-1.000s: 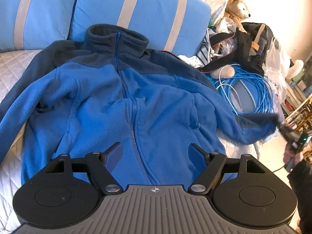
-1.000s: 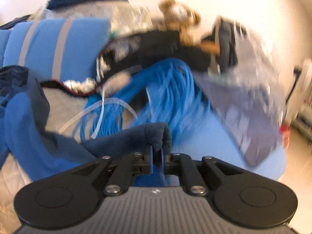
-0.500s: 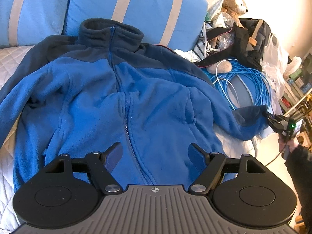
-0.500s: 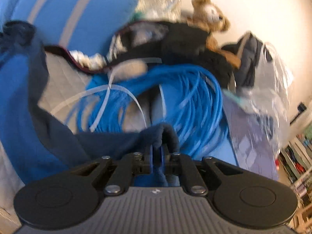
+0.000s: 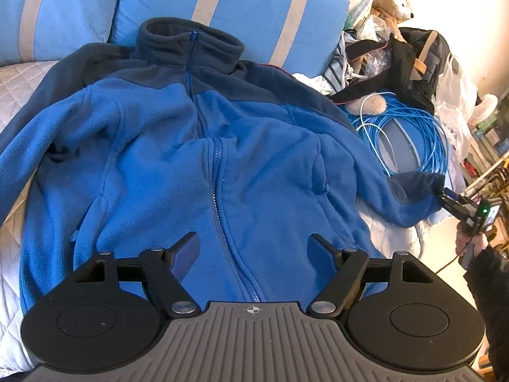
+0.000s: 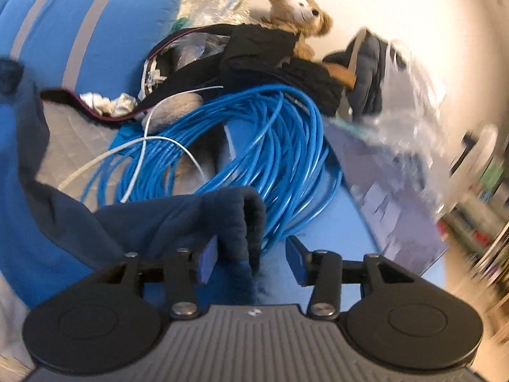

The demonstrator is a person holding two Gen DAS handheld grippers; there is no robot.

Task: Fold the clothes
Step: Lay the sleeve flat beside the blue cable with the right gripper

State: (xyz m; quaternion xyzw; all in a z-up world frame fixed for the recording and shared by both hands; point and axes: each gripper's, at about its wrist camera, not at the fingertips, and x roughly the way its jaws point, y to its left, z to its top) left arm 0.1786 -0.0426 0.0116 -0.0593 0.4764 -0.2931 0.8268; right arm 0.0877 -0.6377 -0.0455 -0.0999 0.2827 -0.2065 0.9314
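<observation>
— Fleece jacket (image 5: 178, 165) spread front-up across the bed (image 5: 19, 76), zipped, collar toward the two blue striped pillows (image 5: 229, 9). Anything on the sleeves?

— Right-hand sleeve stretched out toward the bed's edge, dark cuff (image 6: 229, 219) lying between the blue pads of the right claw (image 6: 251, 258). Other sleeve draped off toward the opposite side, over the quilted cover.

— Gripped, then?

— Not gripped. Jaws opening, a clear gap on the outer side of the cuff, fabric perhaps brushing the inner pad but not pinched. Seen also from the left wrist view, far off at the sleeve's end, in a person's hand (image 5: 467, 238).

— And the left claw (image 5: 253, 248)?

— Spread wide, nothing between the pads, hanging over the lower front of the jacket with the zip running up between the fingers.

— Clutter nearby?

— Coil of blue cable (image 6: 264, 146) just beyond the cuff, a white cord (image 6: 143, 146) looped over it. Behind that, a black bag (image 6: 264, 51), a teddy bear (image 6: 299, 6) at the wall, and clear plastic bags (image 6: 413, 105) off to the side, blurred.
</observation>
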